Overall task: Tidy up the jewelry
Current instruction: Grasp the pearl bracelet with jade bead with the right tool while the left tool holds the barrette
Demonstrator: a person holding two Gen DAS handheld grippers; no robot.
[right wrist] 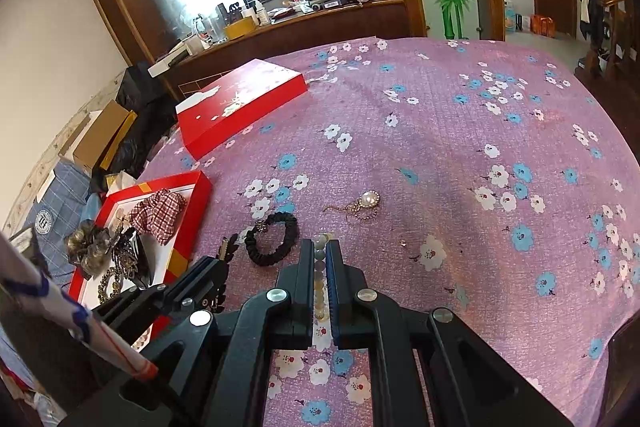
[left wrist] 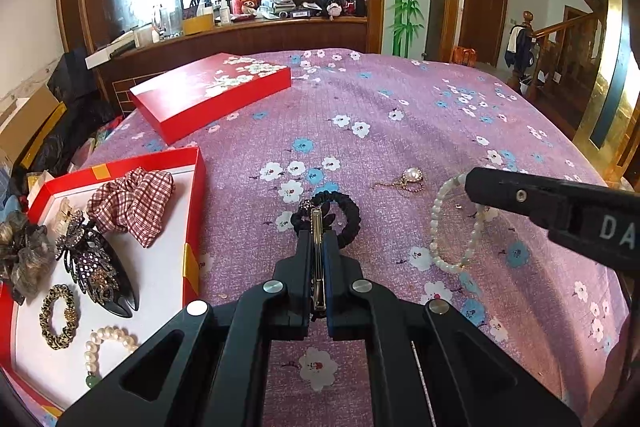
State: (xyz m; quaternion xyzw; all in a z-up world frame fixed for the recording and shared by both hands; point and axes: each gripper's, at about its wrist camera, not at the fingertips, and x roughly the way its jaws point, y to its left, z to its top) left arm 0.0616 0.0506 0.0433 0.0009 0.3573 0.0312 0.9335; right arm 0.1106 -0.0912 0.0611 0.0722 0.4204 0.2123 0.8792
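From the left wrist camera, the left gripper (left wrist: 318, 239) is clamped on a slim metal hair clip (left wrist: 317, 259) that stands edge-on between its closed jaws. Just past the tips lies a black scrunchie (left wrist: 340, 213) on the purple flowered cloth (left wrist: 400, 99). Ahead and to the right of the tips sits a pearl pendant on a fine chain (left wrist: 408, 177). Further right, the right gripper (left wrist: 472, 183) reaches in from the side and holds a pearl bracelet (left wrist: 452, 223), whose loop hangs below it down to the cloth. To the left of the left gripper is the open red box (left wrist: 192, 211), holding a checked scrunchie (left wrist: 132, 205), a dark beaded hair claw (left wrist: 92, 259), a leopard-print hair tie (left wrist: 60, 317) and another pearl bracelet (left wrist: 108, 343). Its red lid (left wrist: 208, 93) lies well ahead on the left.

From the right wrist camera, the right gripper (right wrist: 320, 247) is shut on the pearl bracelet (right wrist: 320, 267), the beads running in a line between the pads. The black scrunchie (right wrist: 274, 239) lies just left of its tips, the pearl pendant (right wrist: 366, 203) ahead and slightly right. The left gripper (right wrist: 224, 257) comes in at lower left, beside the open red box (right wrist: 200, 211); its jaw state cannot be told here. The red lid (right wrist: 240, 103) lies far ahead to the left.
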